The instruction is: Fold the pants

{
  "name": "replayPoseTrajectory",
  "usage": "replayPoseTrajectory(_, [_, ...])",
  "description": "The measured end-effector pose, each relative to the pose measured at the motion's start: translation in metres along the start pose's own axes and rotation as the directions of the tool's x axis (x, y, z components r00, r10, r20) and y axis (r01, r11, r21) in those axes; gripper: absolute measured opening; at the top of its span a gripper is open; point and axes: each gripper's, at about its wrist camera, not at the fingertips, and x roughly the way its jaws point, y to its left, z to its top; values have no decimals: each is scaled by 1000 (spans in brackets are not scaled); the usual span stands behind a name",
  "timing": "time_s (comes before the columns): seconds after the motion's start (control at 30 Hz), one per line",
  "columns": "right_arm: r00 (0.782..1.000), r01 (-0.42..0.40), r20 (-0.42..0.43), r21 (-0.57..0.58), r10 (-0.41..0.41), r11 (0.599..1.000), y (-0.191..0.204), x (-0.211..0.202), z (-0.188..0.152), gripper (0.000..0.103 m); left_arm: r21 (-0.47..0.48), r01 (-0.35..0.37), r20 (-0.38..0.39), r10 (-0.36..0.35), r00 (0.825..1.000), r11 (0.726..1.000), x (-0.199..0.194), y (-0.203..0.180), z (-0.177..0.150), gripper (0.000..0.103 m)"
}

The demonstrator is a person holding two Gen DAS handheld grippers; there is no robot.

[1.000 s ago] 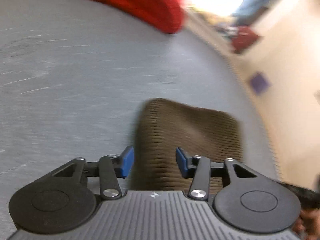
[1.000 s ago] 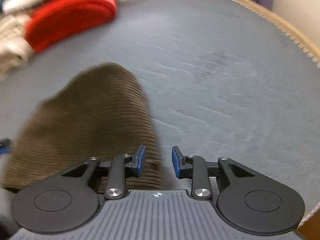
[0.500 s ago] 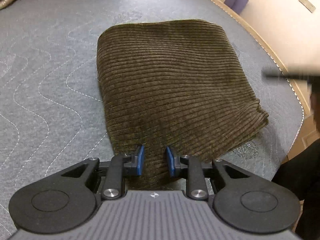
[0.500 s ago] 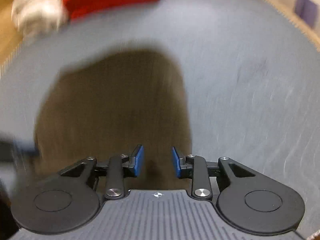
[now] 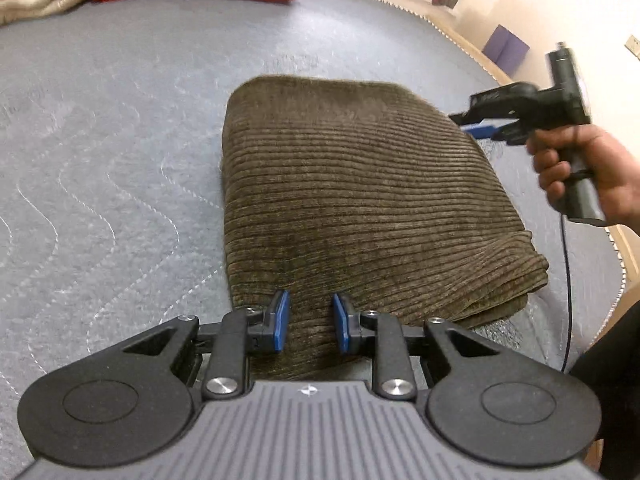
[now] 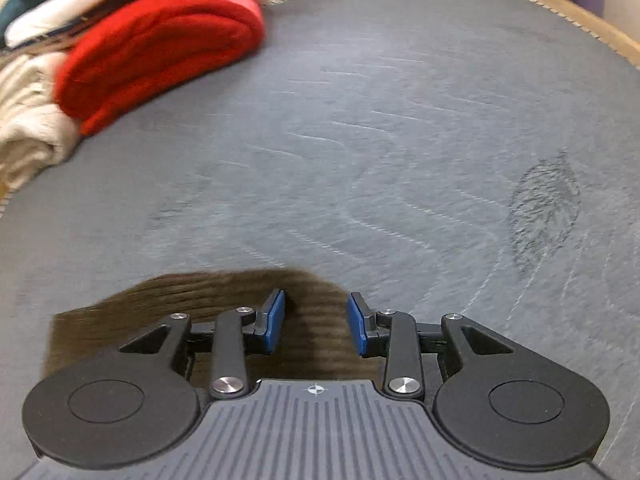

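The brown corduroy pants [image 5: 360, 200] lie folded into a thick rectangle on the grey quilted mattress [image 5: 100, 120]. My left gripper [image 5: 308, 320] hovers over their near edge. Its blue pads stand a narrow gap apart, and flat cloth shows between them without a pinch. In the left wrist view a hand [image 5: 592, 168] holds my right gripper [image 5: 476, 130] just above the pants' far right edge. The right wrist view shows the right gripper [image 6: 316, 320] open over a corner of the pants [image 6: 200, 292], with nothing between its pads.
A folded red garment [image 6: 160, 48] and cream cloth [image 6: 28, 132] are stacked at the far left of the mattress. A wooden bed edge [image 5: 628, 248] and a wall run along the right. A black cable [image 5: 566, 280] hangs from the right gripper.
The left jaws narrowed over the pants' near edge. The right gripper swept across the pants to their far corner and came into the left wrist view.
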Motion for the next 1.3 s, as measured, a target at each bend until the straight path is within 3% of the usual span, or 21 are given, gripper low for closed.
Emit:
replayPoseTrajectory(0.13, [1000, 28, -11, 11, -27, 1000, 2, 9, -4, 35, 53, -36, 115, 29, 993, 998, -20, -18, 2, 29])
replayPoseTrajectory(0.3, [999, 26, 47, 12, -26, 1000, 8, -19, -3, 35, 92, -5, 187, -12, 982, 996, -24, -44, 2, 31])
replayPoseTrajectory(0.37, [995, -22, 93, 9, 21, 1000, 11, -47, -7, 36, 101, -37, 187, 17, 982, 994, -19, -49, -1, 33])
replayPoseTrajectory(0.43, [988, -75, 129, -40, 80, 996, 20, -77, -18, 36, 118, -111, 128, 96, 987, 987, -4, -50, -3, 36])
replayPoseTrajectory(0.47, [986, -101, 125, -78, 110, 992, 25, -88, -26, 37, 134, -136, 86, 126, 988, 982, 5, -48, -7, 37])
replayPoseTrajectory(0.53, [988, -136, 56, -149, 146, 979, 33, -98, -49, 42, 139, -134, 84, 123, 989, 981, 5, -46, -10, 40])
replayPoseTrajectory(0.6, [991, -114, -87, -212, 98, 971, 37, -93, -82, 47, 128, -120, 71, 112, 991, 984, -1, -44, -7, 41])
replayPoseTrajectory(0.67, [970, -46, -243, -296, -29, 954, 38, -79, -123, 47, 90, -103, 68, 97, 993, 991, -8, -37, -7, 42])
replayPoseTrajectory(0.77, [986, 30, -139, -398, -93, 917, 48, -97, -154, 47, 48, -107, 37, 106, 994, 993, -14, -30, -6, 44])
replayPoseTrajectory(0.9, [989, 67, -107, -276, -100, 959, 41, -120, -174, 47, 17, -86, 10, 86, 996, 996, -31, -34, -6, 68])
replayPoseTrajectory(0.97, [986, 72, -133, -233, -105, 970, 38, -133, -183, 53, 41, -84, 66, 81, 995, 996, -50, -44, -5, 82])
replayPoseTrajectory(1.03, [983, 42, -173, -140, -66, 989, 30, -148, -190, 52, 62, -112, 145, 102, 984, 992, -71, -56, -4, 86])
replayPoseTrajectory(1.1, [997, 34, -63, -58, -38, 998, 28, -176, -194, 52, 65, -162, 239, 142, 960, 985, -97, -70, -3, 87])
replayPoseTrajectory(1.17, [995, 18, 97, -14, -16, 1000, 31, -214, -190, 57, 52, -207, 311, 181, 933, 977, -121, -83, -4, 88])
replayPoseTrajectory(1.27, [962, -2, 272, -10, 4, 1000, 39, -261, -191, 86, 54, -194, 339, 165, 926, 979, -148, -97, -9, 90])
replayPoseTrajectory(1.3, [951, -6, 309, -31, 16, 999, 41, -272, -195, 89, 46, -196, 339, 169, 925, 979, -154, -100, -13, 100])
